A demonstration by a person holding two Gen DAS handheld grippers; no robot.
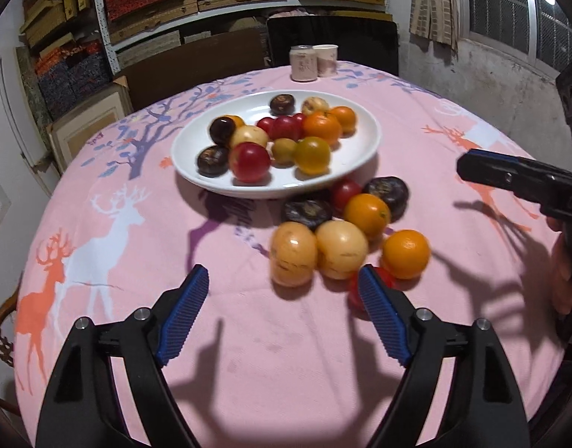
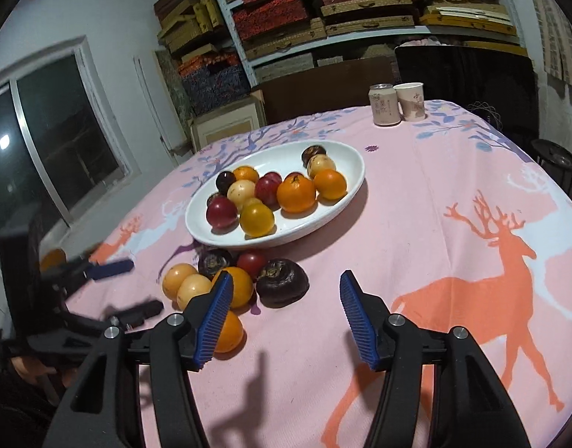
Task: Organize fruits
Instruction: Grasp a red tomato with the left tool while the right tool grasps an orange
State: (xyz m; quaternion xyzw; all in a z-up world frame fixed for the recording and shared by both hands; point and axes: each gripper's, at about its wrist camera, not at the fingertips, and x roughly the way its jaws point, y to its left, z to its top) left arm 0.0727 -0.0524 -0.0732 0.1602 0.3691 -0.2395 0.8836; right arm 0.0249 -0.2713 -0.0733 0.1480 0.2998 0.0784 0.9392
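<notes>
Both claws are hanging spread and empty over the pink tabletop (image 1: 248, 336). The left claw (image 1: 284, 287) is opening toward a loose pile of fruit just ahead of its tips: two yellow fruits (image 1: 316, 254) are sitting side by side right in front of it, an orange (image 1: 405, 254) is lying just past its right finger, and a red fruit (image 1: 383, 280) is peeking out half hidden behind that finger's pad. Farther ahead, two dark fruits, another orange and a red one are crowding the near rim of the plate (image 1: 196, 171), which is already carrying a dozen or so pieces.

The right claw (image 2: 286, 280) is hovering with the dark fruit (image 2: 282, 282) just ahead of its left finger, and the same orange (image 2: 230, 330) is lying partly hidden behind that pad.

These fruits are looking small, round, smooth and fairly light, so they are likely to roll or squirt out of a skewed pinch. The ribbed pads should be closing across the widest middle, level and gently, since the red and yellow ones may be bruising easily. The outermost piece is the safest first pick, as nudging the pile could be sending neighbours rolling.
</notes>
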